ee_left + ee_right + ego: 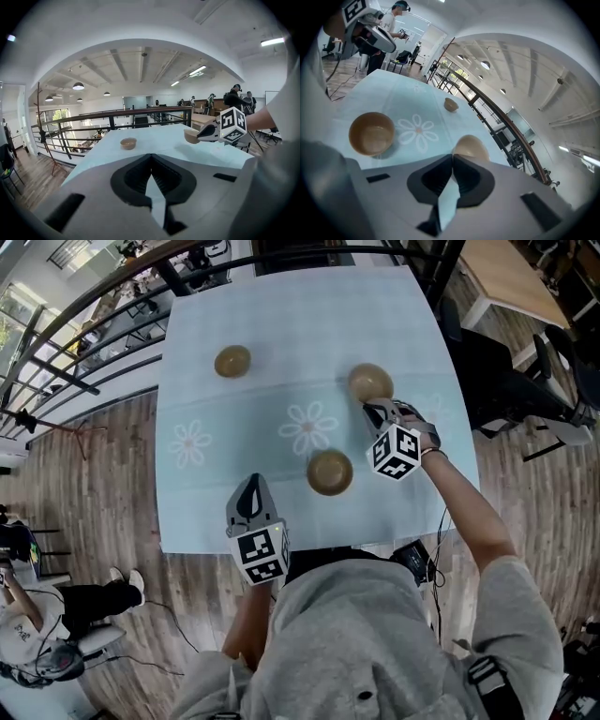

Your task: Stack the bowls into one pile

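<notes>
Three tan bowls are on a table with a pale blue flowered cloth [197, 512]. One bowl [232, 361] [128, 143] [450, 105] sits at the far left. A second bowl [330, 472] [371, 133] stands upright near the front middle. My right gripper [373, 409] [453, 157] [206, 132] is shut on the rim of the third bowl [370, 382] [471, 147] [191, 136], which is tilted and held just above the cloth at the right. My left gripper [248, 495] [151, 157] hovers over the table's near edge, shut with nothing in it.
A dark metal railing [112, 115] runs along the table's far and left sides. Wooden floor [103, 493] lies to the left, and black chairs [525, 390] stand to the right. A seated person [56, 615] is at the lower left.
</notes>
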A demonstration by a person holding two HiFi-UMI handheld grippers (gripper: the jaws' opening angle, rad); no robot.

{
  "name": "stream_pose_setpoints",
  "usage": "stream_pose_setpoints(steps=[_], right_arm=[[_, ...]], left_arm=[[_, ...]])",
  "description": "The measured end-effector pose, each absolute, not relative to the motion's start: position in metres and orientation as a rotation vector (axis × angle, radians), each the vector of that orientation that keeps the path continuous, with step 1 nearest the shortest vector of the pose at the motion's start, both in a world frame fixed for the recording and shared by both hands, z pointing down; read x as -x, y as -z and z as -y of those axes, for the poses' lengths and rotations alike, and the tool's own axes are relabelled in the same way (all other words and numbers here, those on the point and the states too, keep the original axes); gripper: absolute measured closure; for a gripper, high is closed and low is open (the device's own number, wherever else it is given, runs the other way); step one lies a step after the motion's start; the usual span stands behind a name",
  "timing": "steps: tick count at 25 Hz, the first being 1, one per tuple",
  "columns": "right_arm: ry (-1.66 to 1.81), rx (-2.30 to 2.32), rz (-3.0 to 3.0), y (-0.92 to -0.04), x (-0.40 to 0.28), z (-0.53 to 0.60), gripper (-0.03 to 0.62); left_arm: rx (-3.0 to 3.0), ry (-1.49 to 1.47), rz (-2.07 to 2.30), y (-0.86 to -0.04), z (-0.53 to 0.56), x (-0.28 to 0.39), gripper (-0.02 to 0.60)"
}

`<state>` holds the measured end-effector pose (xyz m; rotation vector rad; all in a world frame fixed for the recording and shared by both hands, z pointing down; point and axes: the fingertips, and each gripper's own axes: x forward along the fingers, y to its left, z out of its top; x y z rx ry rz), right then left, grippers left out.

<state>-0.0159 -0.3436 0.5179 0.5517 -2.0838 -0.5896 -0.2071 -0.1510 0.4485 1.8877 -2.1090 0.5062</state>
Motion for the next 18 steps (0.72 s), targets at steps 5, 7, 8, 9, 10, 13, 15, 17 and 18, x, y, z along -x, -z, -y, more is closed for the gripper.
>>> stream_pose_setpoints(steps=[5, 7, 8, 9, 10, 13, 15, 17, 18], right_arm=[[0.635, -0.495, 2.115, -0.51, 0.028, 0.303, 0.565], [0.651, -0.471, 2.122, -0.508, 0.03, 0.289, 0.565], [0.659, -0.462, 2.128, -0.507, 0.032, 0.283, 0.565], [0.666, -0.455, 2.133, -0.505, 0.034, 0.278, 0.565], [0.673, -0.449, 2.137, -0.504, 0.035, 0.272, 0.565], [0.68, -0.441, 2.14, -0.502, 0.035, 0.256, 0.565], [0.678, -0.443, 2.139, -0.501, 0.035, 0.244, 0.565], [0.674, -0.454, 2.134, -0.499, 0.04, 0.233, 0.565], [0.671, -0.46, 2.13, -0.498, 0.043, 0.226, 0.565]], left_arm=[[-1.88, -0.52, 2.139, -0.441, 0.123, 0.205, 0.563], [-1.878, -0.524, 2.14, -0.442, 0.113, 0.203, 0.563], [-1.881, -0.529, 2.141, -0.442, 0.11, 0.203, 0.563], [-1.885, -0.536, 2.142, -0.442, 0.106, 0.203, 0.563], [-1.889, -0.542, 2.143, -0.442, 0.103, 0.203, 0.563], [-1.902, -0.548, 2.143, -0.44, 0.095, 0.204, 0.563], [-1.917, -0.545, 2.138, -0.438, 0.09, 0.206, 0.563], [-1.95, -0.543, 2.127, -0.435, 0.086, 0.212, 0.563], [-1.967, -0.544, 2.119, -0.433, 0.083, 0.215, 0.563]])
